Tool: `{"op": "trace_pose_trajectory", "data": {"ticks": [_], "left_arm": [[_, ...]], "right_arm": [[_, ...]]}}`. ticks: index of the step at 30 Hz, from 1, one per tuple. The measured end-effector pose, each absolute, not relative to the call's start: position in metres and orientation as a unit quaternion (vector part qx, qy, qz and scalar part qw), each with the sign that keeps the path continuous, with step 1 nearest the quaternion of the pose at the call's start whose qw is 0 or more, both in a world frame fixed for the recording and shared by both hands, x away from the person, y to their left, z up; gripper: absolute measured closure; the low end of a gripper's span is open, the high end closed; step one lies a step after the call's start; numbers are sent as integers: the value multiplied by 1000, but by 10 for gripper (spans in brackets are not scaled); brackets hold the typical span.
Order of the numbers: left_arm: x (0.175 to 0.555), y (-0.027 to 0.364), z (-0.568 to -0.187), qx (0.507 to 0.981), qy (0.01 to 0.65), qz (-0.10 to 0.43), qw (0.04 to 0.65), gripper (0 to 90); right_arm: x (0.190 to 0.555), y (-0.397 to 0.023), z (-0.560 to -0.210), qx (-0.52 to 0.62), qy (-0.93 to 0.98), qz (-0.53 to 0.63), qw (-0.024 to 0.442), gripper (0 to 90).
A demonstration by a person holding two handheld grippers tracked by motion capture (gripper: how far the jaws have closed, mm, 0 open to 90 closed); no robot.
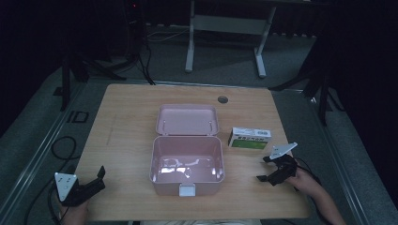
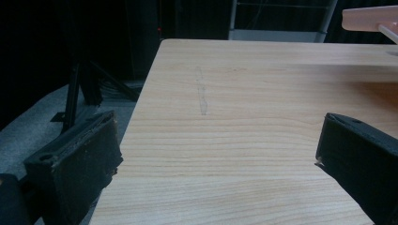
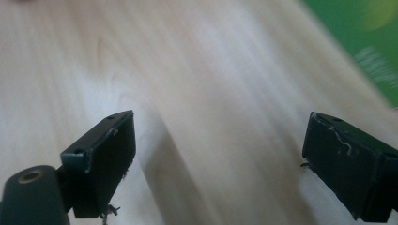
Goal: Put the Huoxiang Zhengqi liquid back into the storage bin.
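in the high view, a pink box [image 1: 187, 161] stood in the middle of the wooden table [image 1: 126, 122], its lid [image 1: 187, 119] thrown back to the far side and the inside empty, probably so that something could be put in from above. its latch faced the near edge. a small green and white carton [image 1: 249, 138] lay flat just to the right of the box, apart from it, with its long axis running left to right, its printed face up. the right gripper [image 1: 268, 169] hovered near and a little to the right of the carton, jaws spread and holding nothing, likely ready to go for it. the left gripper [image 1: 98, 179] rested at the near left corner, well apart from the box, also spread and empty. in the left gripper view, the jaws stood wide over bare wood, with the pink lid [image 2: 371, 18] at the far right. in the right gripper view, which was blurred, the jaws were spread over the table, and a green corner of the carton [image 3: 361, 42] showed at the upper right.
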State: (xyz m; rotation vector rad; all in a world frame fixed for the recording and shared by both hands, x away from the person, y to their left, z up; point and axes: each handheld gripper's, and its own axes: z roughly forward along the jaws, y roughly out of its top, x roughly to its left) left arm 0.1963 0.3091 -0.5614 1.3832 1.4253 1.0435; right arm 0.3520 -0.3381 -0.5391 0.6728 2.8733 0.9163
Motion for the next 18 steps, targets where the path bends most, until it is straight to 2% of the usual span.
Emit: {"op": "trace_pose_trajectory", "data": {"ticks": [3,5,11,18], "left_arm": [[196,309,-561,557,572,416,435,4],[196,309,-561,561,571,415,433,4],[197,307,-561,565,568,416,431,4],[197,307,-561,570,565,412,431,4]], "right_arm": [[353,-335,-536,211,938,276,7,97],[351,-332,-533,191,945,263,26,97],[355,-324,-526,179,957,226,-3,97],[360,-311,-514,154,973,174,4,97]]}}
